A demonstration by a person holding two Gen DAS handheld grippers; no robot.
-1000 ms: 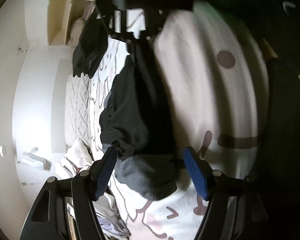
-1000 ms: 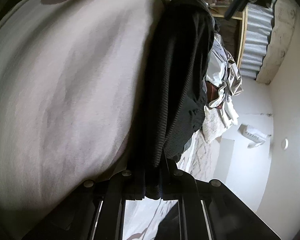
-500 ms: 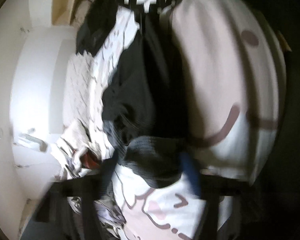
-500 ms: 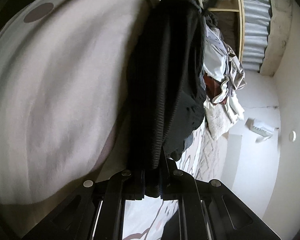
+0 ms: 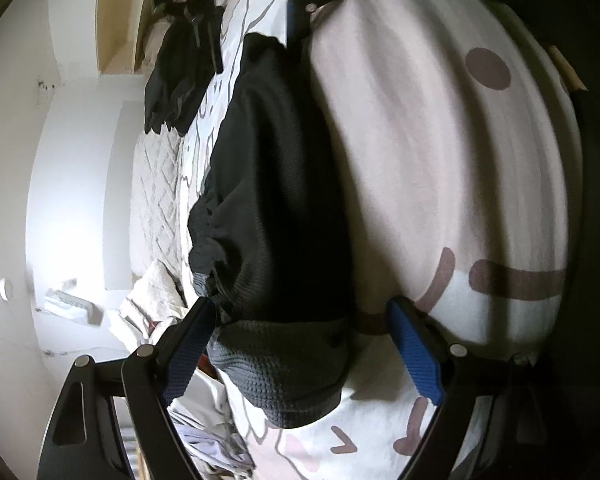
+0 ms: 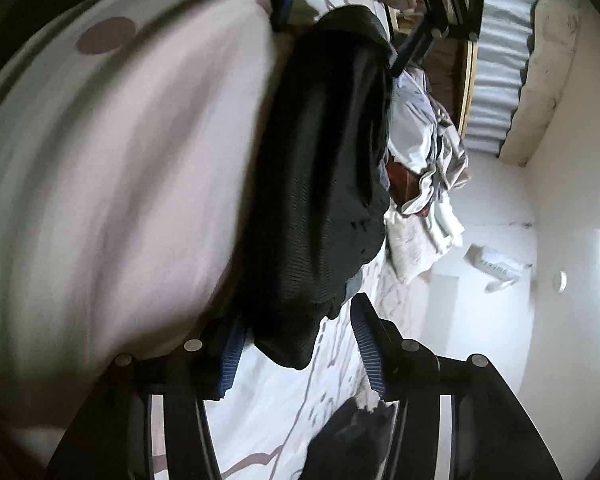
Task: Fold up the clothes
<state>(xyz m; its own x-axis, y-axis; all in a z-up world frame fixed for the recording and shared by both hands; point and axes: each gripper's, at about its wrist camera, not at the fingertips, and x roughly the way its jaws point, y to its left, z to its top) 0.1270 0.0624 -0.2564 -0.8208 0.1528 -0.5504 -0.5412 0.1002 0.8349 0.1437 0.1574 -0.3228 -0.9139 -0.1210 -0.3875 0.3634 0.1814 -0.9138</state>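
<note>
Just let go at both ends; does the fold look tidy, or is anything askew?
The black garment lies as a long strip on the bedding, but one long edge bulges and bunches unevenly. Both grippers, left and right, stand open around its ends.

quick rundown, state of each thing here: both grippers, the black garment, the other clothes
left gripper: open, jaws either side of the garment's end, not pressing
right gripper: open, jaws just opened, cloth between them
black garment: folded into a long strip, lying on the bed
pale clothes pile: crumpled, unfolded
</note>
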